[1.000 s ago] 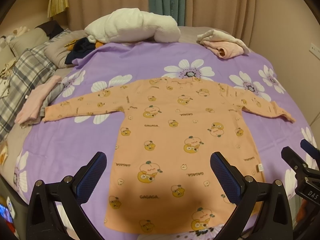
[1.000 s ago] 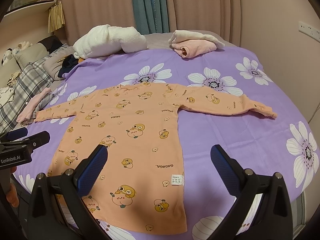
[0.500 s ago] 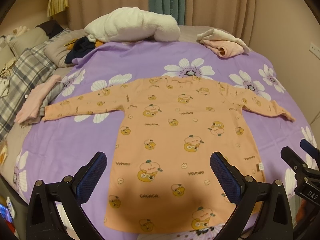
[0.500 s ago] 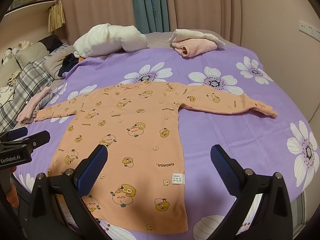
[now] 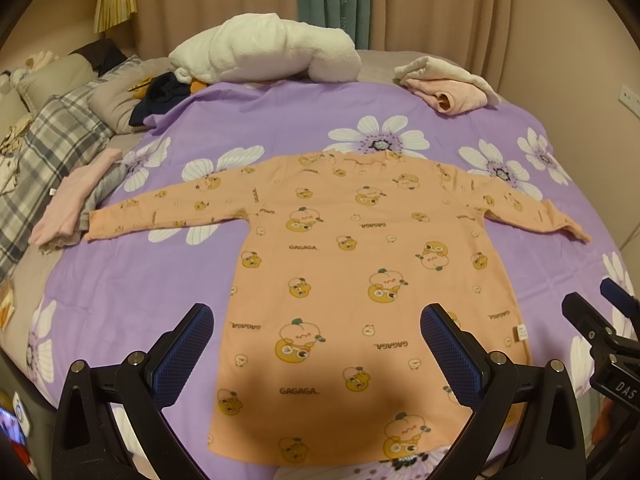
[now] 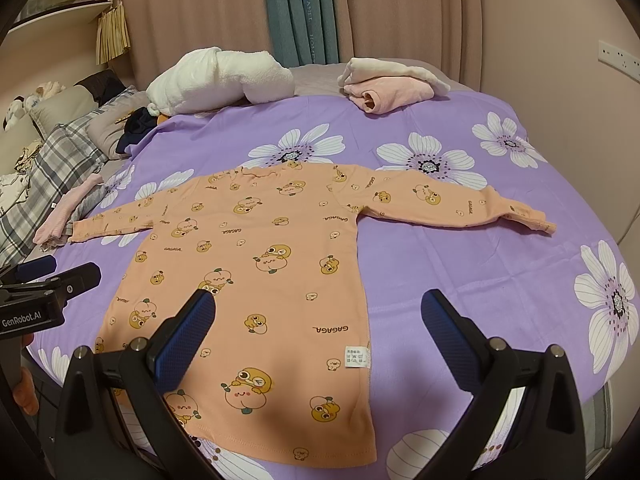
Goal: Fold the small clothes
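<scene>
The peach long-sleeved cartoon-print shirt [image 5: 360,264] is spread flat on the purple flowered bedsheet [image 5: 280,120] — both the left gripper [image 5: 316,356] and right gripper [image 6: 318,344] are held wide, empty; a sleeve cuff should be pinched cleanly, single-layer.

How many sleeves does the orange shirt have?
2. One sleeve lies stretched out to the left, the other sleeve to the right, both flat on the purple bedsheet.
</scene>
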{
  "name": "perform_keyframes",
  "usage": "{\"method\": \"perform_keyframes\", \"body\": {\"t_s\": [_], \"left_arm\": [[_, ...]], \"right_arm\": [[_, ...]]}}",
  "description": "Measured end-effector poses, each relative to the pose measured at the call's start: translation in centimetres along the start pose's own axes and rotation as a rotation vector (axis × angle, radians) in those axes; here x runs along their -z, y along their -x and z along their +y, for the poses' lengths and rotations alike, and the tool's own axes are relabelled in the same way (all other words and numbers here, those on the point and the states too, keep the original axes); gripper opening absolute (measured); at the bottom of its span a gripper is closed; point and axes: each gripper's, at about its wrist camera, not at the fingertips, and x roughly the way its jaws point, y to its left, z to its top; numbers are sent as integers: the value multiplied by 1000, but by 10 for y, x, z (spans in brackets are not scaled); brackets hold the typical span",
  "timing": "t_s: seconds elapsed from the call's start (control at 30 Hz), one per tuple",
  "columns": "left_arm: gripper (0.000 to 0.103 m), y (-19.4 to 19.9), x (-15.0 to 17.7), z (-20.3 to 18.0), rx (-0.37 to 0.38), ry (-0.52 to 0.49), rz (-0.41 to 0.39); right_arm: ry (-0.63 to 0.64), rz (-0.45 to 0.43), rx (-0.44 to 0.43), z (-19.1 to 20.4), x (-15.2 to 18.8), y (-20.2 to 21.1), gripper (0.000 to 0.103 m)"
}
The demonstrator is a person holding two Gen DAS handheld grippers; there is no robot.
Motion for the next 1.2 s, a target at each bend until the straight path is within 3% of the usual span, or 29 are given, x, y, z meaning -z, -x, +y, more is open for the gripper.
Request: {"method": "perform_keyframes", "body": {"t_s": [0.47,0.97,1.07,1.2], "left_arm": [[102,-1,1,0,1,1,2],[102,-16,2,2,82,35,32],[102,-19,-1,0,134,53,36],[102,-30,-6,1,283,126,52]], "right_arm": [[-1,1,1,0,1,0,103],[-48,12,7,-16,4,-6,103],[-61,14,8,-23,4,-9,103],[-87,15,13,-36,4,-13,103]]}}
